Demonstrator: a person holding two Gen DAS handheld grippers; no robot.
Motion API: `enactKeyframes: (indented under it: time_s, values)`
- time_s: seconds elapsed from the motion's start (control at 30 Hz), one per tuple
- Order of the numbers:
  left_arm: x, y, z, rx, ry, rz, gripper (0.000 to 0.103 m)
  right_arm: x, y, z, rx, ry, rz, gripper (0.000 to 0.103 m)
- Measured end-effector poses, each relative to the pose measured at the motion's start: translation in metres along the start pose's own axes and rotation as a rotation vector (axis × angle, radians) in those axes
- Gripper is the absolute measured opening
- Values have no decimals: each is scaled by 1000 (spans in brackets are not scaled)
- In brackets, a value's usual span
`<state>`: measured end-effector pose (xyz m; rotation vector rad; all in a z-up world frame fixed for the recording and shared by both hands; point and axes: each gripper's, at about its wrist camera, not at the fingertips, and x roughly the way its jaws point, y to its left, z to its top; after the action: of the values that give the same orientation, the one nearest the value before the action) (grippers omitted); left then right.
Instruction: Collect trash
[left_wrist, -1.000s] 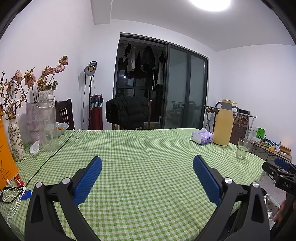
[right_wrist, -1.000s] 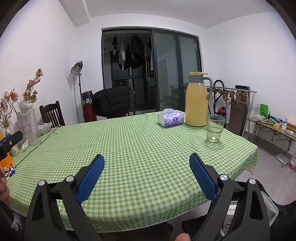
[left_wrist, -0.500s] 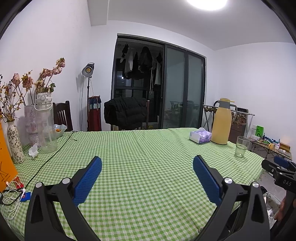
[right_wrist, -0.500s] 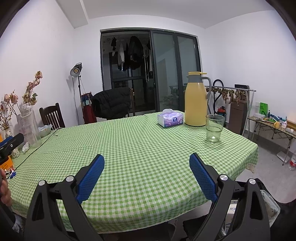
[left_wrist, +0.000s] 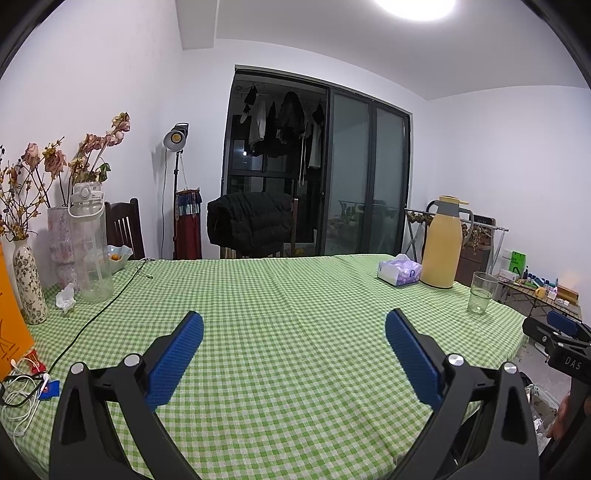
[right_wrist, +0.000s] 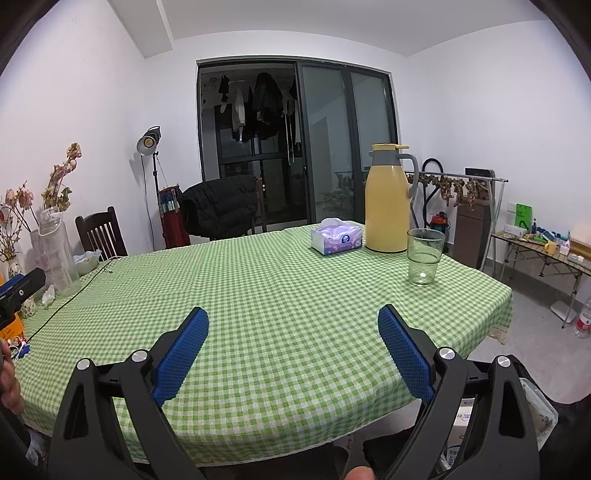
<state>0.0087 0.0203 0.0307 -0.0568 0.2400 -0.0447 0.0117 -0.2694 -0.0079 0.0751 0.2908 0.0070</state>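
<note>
My left gripper (left_wrist: 294, 326) is open and empty above the near part of the green checked tablecloth (left_wrist: 295, 295). My right gripper (right_wrist: 293, 323) is open and empty above the table's near edge. A crumpled white tissue (left_wrist: 65, 295) lies at the left of the table beside a clear water jug (left_wrist: 90, 243); it also shows small in the right wrist view (right_wrist: 48, 294). A red wrapper scrap (left_wrist: 36, 361) lies by white earphone cables (left_wrist: 20, 391) at the near left. The right gripper's tip (left_wrist: 557, 325) shows at the right edge of the left wrist view.
A yellow thermos (right_wrist: 387, 199), a purple tissue box (right_wrist: 335, 240) and a glass (right_wrist: 424, 256) stand at the far right. Vases of dried flowers (left_wrist: 27, 280) and a black cable (left_wrist: 92, 317) are at the left. A dark jacket hangs on a chair (left_wrist: 251, 225) behind the table.
Both grippers have drawn back and tilted up a little, so the table looks slightly farther. Both stay open and empty.
</note>
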Motion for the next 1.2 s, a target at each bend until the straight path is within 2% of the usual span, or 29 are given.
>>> enactKeyframes:
  time_s: [0.43, 0.77, 1.2]
  values:
    - [2, 1, 0, -5, 4, 0, 96, -1, -6, -1, 31, -11, 2, 89]
    - [1, 2, 0, -6, -1, 0, 96, -5, -4, -1, 5, -25, -14, 89]
    - [-1, 1, 0, 5, -11, 16, 96, -1, -7, -1, 13, -5, -6, 89]
